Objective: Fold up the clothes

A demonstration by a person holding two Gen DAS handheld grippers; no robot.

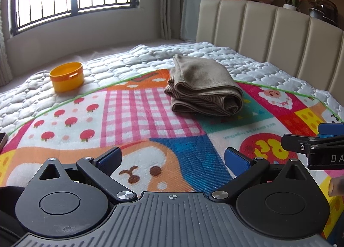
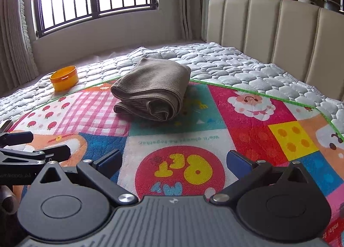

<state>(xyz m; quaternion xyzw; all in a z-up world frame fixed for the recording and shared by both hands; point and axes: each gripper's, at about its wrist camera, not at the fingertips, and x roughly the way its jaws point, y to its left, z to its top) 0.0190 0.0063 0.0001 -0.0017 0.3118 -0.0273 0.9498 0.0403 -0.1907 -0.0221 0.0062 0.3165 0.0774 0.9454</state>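
Left wrist view: the left gripper [image 1: 173, 160] hangs over the mat [image 1: 137, 109] with its jaws wide apart and nothing between them, and the garment [image 1: 204, 88] — a brown ribbed bundle, already folded over on itself — lies above centre, ahead and a little right of the claw. Its long axis runs roughly across the frame, the rolled edge toward the cameras. In the right wrist view the right gripper [image 2: 174, 160], jaws likewise spread and empty, has the bundle ahead and slightly left. Neither claw looks clearly nearer; both are well apart from it. An orange tub [image 1: 66, 76] sits at centre left.
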